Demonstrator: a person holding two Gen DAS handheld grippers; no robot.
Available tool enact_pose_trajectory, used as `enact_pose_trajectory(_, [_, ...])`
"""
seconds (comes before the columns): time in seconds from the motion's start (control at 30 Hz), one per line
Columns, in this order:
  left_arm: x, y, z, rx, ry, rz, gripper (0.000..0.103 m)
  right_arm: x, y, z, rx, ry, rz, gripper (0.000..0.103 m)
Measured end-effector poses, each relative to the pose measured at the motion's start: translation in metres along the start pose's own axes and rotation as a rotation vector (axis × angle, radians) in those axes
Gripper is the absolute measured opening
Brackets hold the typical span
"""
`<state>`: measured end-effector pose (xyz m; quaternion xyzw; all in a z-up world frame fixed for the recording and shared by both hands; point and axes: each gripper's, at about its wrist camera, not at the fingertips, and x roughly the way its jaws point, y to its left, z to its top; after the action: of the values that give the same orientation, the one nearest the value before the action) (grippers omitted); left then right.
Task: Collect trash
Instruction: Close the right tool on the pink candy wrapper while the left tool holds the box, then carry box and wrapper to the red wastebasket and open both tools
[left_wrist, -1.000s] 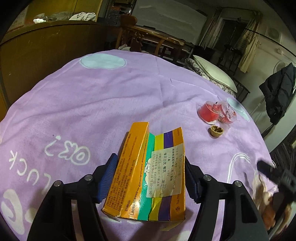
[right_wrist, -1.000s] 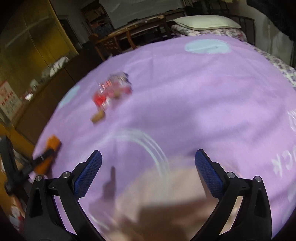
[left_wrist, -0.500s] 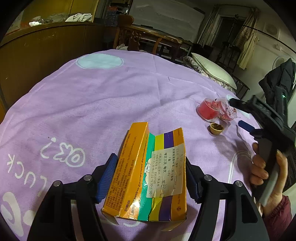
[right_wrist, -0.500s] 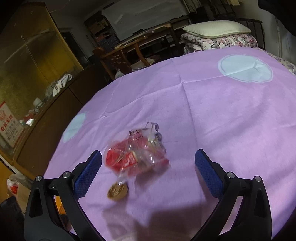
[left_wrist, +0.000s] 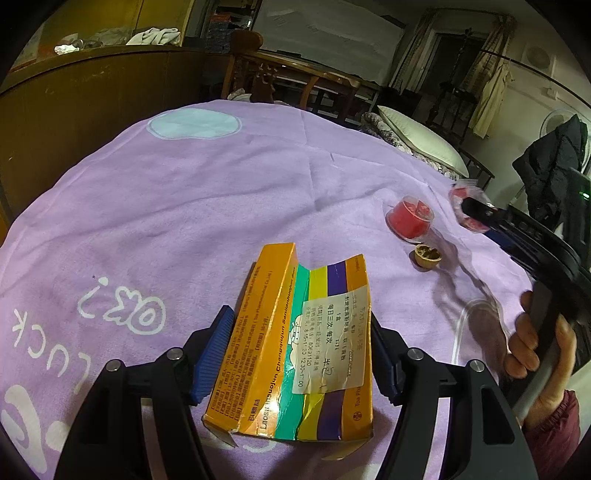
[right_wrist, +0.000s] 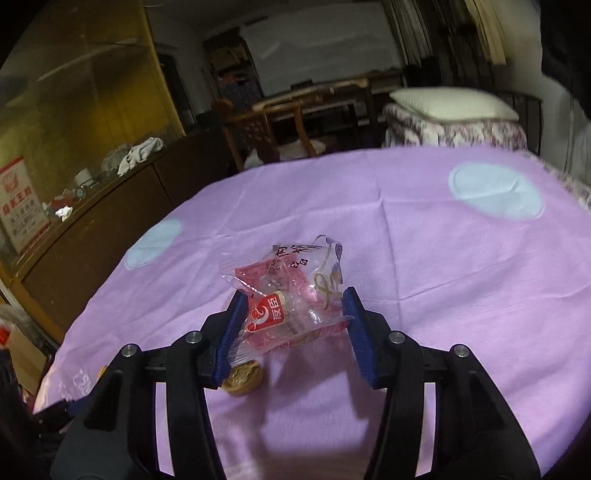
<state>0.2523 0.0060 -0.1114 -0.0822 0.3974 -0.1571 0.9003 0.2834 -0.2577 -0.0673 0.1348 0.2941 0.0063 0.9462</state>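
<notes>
My left gripper is shut on a crushed orange, green, yellow and purple medicine box, held just above the purple tablecloth. My right gripper has its blue pads on both sides of a clear and red snack wrapper and is closed in around it. In the left wrist view the right gripper reaches the wrapper at the far right. A red plastic cup and a brown nut shell lie near it; the shell shows under my right gripper.
The round table is covered by the purple cloth with pale blue dots and white lettering. A wooden cabinet stands to the left, wooden chairs behind, and a bed with a pillow at the back right.
My right gripper moved in over the snack wrapper and narrowed from wide open to closing around it. My left gripper kept hold of the medicine box and barely moved.
</notes>
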Motion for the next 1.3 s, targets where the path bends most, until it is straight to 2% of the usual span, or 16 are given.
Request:
enact_pose_trajectory(0.27, [-0.024,-0.005,-0.009,0.017,-0.026,0.02,0.067,-0.044,-0.003,-0.025,0.04,0.023,0.034,0.053])
enact_pose_trajectory(0.43, [-0.055,-0.011,-0.025,0.027,-0.036,0.039,0.067,-0.072,-0.009,-0.053,0.06,0.057,0.037,0.053])
enact_pose_trajectory(0.67, [-0.106,-0.019,-0.035,0.044,-0.077,0.047,0.067,-0.117,-0.015,-0.081,0.087,0.05,0.047,0.053])
enact_pose_trajectory(0.9, [-0.163,-0.027,-0.042,0.056,-0.136,0.037,0.067,-0.17,-0.004,-0.086,0.06,-0.012,0.079,0.053])
enact_pose_trajectory(1.13, [-0.227,-0.027,-0.051,0.065,-0.196,0.049,0.067,-0.22,0.033,-0.085,-0.009,-0.095,0.17,0.053])
enact_pose_trajectory(1.3, [-0.274,-0.015,-0.065,0.066,-0.234,0.094,0.067,-0.248,0.059,-0.087,-0.054,-0.127,0.246,0.053])
